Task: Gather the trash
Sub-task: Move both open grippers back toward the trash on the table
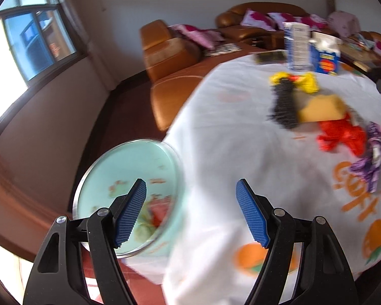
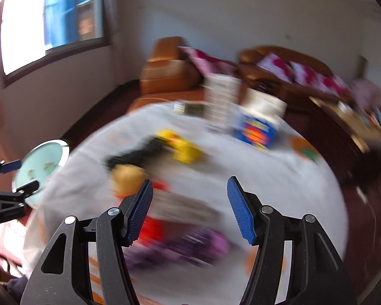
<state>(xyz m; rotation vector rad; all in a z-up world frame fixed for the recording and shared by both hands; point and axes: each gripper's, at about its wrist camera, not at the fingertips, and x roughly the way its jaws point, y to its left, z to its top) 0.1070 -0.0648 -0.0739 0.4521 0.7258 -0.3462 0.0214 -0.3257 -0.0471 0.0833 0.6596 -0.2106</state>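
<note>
Blue-padded and spread wide, the left gripper (image 1: 190, 213) held nothing, a pale green bin (image 1: 129, 195) with scraps inside at lower left beside the white tablecloth (image 1: 231, 139). The right gripper (image 2: 189, 209) also gaped empty above blurred red wrapper (image 2: 152, 226) and purple wrapper (image 2: 190, 249); yellow wrapper (image 1: 304, 81) lay mid-table at upper right

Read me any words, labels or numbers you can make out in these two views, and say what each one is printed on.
"SOFT": probably, in large orange letters on the white tablecloth; the lettering after it is cut off and unclear.
Blue box: a yellow and red label, too blurred to read.
Tall white carton: fine print, too small to read.
Dark packet at the table's far edge: unreadable.
Right wrist view: all motion-blurred, nothing legible.
</note>
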